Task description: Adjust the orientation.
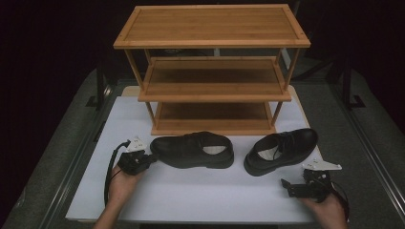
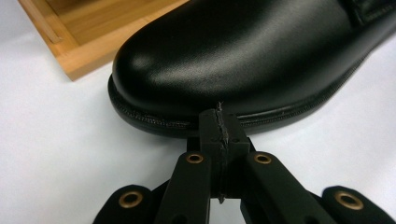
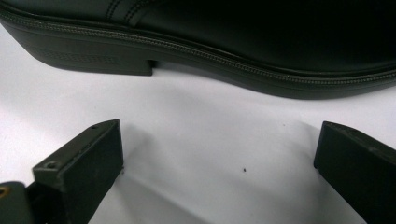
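Observation:
Two black leather shoes lie on the white table (image 1: 191, 195) in front of a wooden rack. The left shoe (image 1: 193, 150) (image 2: 243, 60) points its toe leftward. My left gripper (image 1: 152, 156) (image 2: 222, 122) is shut with nothing held, its tips close against the sole edge at that toe. The right shoe (image 1: 281, 150) (image 3: 210, 42) lies angled, heel toward me. My right gripper (image 1: 285, 183) (image 3: 219, 149) stands open on the table just short of this shoe's sole, nothing between its fingers (image 3: 88, 158).
A three-shelf bamboo rack (image 1: 212, 71) (image 2: 70, 42) stands behind the shoes with bare shelves. Dark floor and metal rails flank the table on both sides. Open white surface lies between my two hands at the front.

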Available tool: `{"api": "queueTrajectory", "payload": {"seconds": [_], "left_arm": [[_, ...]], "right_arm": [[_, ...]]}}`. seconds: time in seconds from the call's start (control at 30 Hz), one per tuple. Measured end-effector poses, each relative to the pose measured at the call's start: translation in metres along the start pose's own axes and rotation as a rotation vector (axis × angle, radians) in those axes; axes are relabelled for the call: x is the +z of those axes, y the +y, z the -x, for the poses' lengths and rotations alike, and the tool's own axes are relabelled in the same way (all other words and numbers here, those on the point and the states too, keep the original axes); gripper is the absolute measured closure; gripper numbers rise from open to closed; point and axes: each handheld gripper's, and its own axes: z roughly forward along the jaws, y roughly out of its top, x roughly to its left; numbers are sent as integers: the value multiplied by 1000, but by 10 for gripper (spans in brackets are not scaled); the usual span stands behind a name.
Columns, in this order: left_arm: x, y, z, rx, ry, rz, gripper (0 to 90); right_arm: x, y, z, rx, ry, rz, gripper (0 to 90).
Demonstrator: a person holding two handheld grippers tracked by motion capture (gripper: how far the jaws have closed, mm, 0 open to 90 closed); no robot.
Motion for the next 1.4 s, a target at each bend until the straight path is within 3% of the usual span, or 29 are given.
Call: {"api": "queueTrajectory", "payload": {"seconds": [0.23,0.43,0.63,0.73,0.97,1.2,1.4], "left_arm": [[10,9,-10,2,31,-1,899],[9,9,-11,-12,16,6,898],[-5,17,-2,-32,-47,54,812],[-12,28,6,-39,-112,79,765],[-12,60,44,50,-254,113,743],[-3,87,73,121,-340,138,734],[21,105,92,165,-399,120,729]], "right_arm": [[0,0,0,-1,0,0,10],[0,0,0,0,0,2,10],[0,0,0,1,0,0,10],[0,0,0,-1,0,1,10],[0,0,0,-1,0,1,10],[0,0,0,0,1,3,10],[0,0,0,0,2,3,10]]}}
